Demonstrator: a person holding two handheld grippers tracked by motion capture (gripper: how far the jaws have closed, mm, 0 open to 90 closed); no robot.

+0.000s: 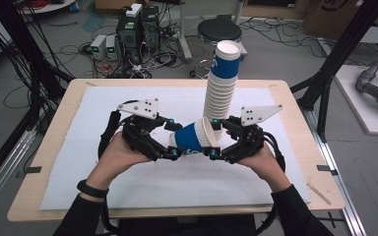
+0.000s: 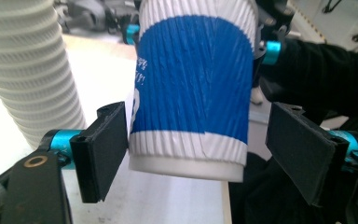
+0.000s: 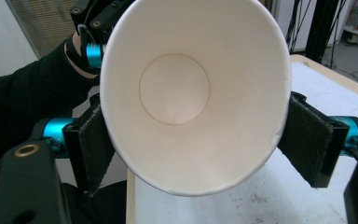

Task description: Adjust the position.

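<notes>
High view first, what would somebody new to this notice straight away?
A blue and white paper cup lies sideways in mid-air over the white mat, between the left gripper and the right gripper. The right gripper's fingers squeeze its rim oval, while the left ones stand apart from its base. Behind it rises a tall, leaning stack of cups.

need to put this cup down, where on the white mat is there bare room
The white mat is bare along the near edge and the left side, and to the right of the tall stack of white ribbed paper cups. It is crowded mid-table, where both grippers meet at the blue-and-white paper cup beside the stack.
</notes>
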